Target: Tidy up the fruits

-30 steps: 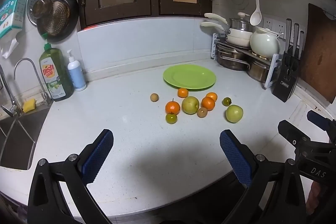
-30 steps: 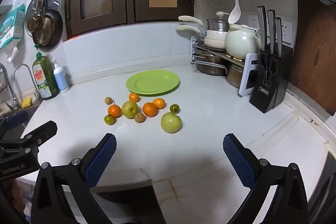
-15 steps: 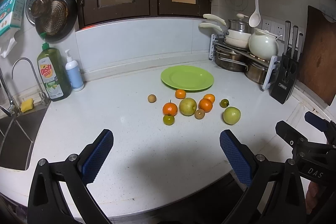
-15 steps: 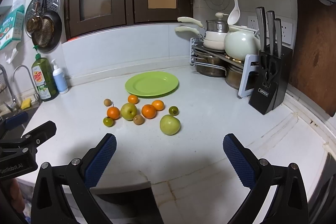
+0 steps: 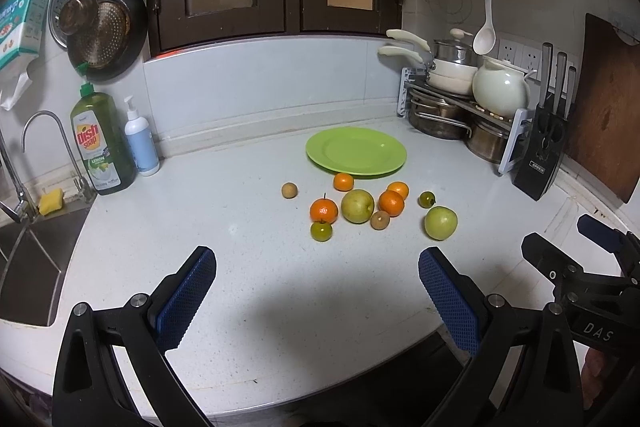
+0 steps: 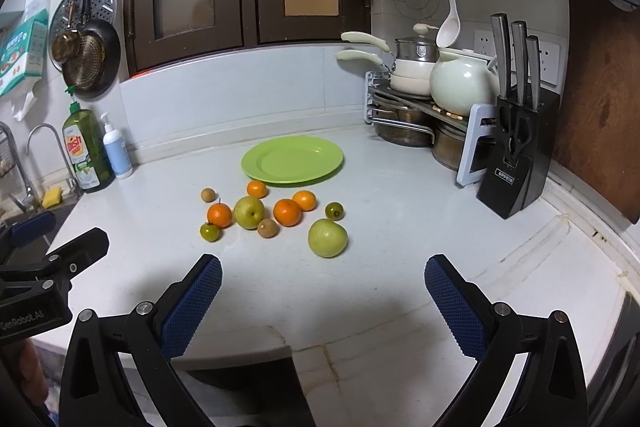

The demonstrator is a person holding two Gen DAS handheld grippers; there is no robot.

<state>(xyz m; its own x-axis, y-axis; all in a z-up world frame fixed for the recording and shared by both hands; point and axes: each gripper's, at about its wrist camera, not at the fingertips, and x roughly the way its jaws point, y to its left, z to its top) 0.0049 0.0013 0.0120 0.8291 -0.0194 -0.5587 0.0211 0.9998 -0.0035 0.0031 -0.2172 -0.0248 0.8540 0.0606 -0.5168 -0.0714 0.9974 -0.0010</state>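
Note:
Several fruits lie loose on the white counter in front of an empty green plate (image 5: pixel 356 151) (image 6: pixel 292 160): a green apple (image 5: pixel 441 223) (image 6: pixel 327 238), a yellow-green pear (image 5: pixel 357 206) (image 6: pixel 249 212), several oranges such as one (image 5: pixel 323 211) (image 6: pixel 287 212), small green citrus (image 5: pixel 321 231) and small brown fruits (image 5: pixel 289 190). My left gripper (image 5: pixel 316 293) is open and empty, near the counter's front edge, well short of the fruit. My right gripper (image 6: pixel 322 293) is open and empty, just behind the green apple.
A rack of pots (image 5: pixel 456 99) and a knife block (image 5: pixel 544 155) stand at the back right, a wooden board (image 6: pixel 600 107) beside them. Dish soap (image 5: pixel 100 147), a pump bottle (image 5: pixel 140 143) and the sink (image 5: pixel 24 251) are at the left.
Both grippers have drifted slightly; the fruit group sits a little differently in each view. No fruit has moved and both grippers stay open.

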